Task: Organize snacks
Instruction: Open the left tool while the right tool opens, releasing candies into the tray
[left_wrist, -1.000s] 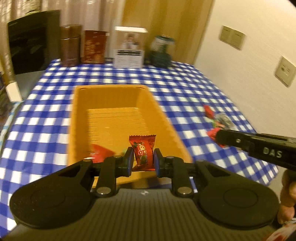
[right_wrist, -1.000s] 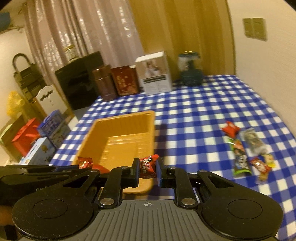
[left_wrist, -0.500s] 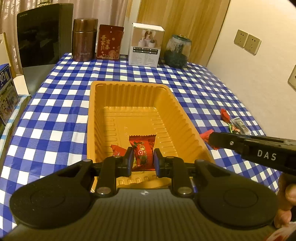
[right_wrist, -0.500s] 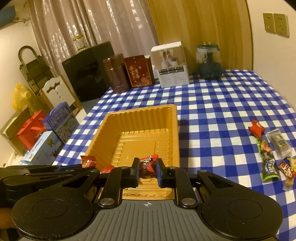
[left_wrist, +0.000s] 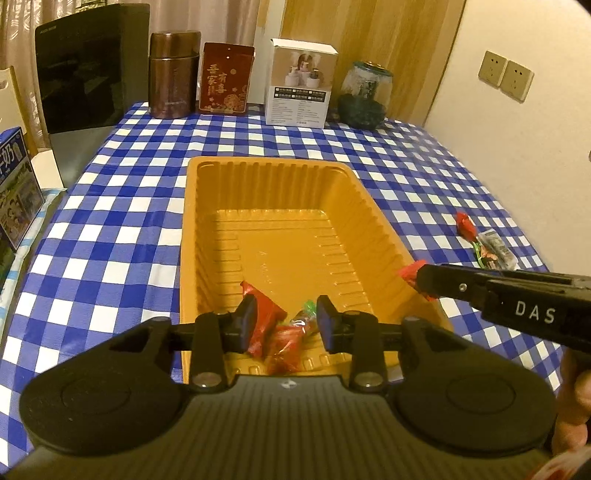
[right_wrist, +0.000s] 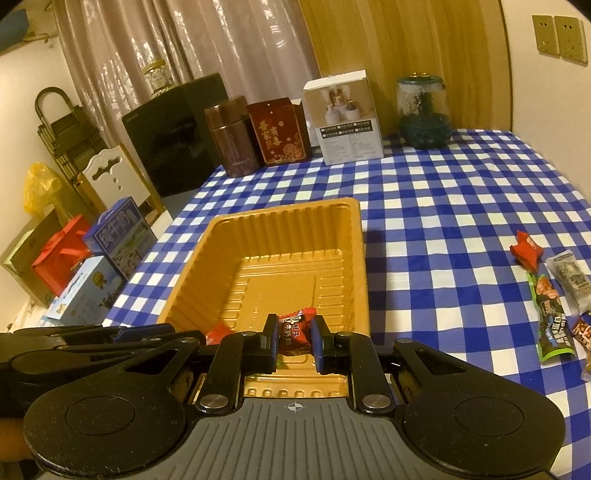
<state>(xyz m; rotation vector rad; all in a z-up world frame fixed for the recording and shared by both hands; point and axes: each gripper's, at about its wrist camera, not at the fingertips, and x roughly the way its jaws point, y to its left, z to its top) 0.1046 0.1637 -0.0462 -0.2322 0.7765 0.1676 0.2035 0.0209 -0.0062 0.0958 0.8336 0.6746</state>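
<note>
An orange plastic tray (left_wrist: 266, 173) sits on the blue checked tablecloth (left_wrist: 122, 229). My left gripper (left_wrist: 286, 314) hovers over the tray's near end, its jaws opening. Below them, loose on the tray floor, lie a red snack packet (left_wrist: 264, 319) and a second red one with a green end (left_wrist: 290, 341). My right gripper (right_wrist: 294, 334) is shut on a small red candy (right_wrist: 295, 325) above the tray's near right corner (right_wrist: 354, 321). In the left wrist view it reaches in from the right (left_wrist: 424, 282). Several loose snacks (right_wrist: 550, 314) lie on the cloth to the right.
Along the table's far edge stand a brown canister (left_wrist: 171, 74), a red tin (left_wrist: 225, 79), a white box (left_wrist: 299, 83) and a glass jar (left_wrist: 364, 96). A black appliance (left_wrist: 85, 70) and stacked boxes (right_wrist: 110, 251) are off the left side. A wall with sockets (left_wrist: 506, 75) runs on the right.
The left jaws have parted and the red packet they held now lies in the tray. Both grippers came further over the tray's near end. The right stays shut on its candy.
</note>
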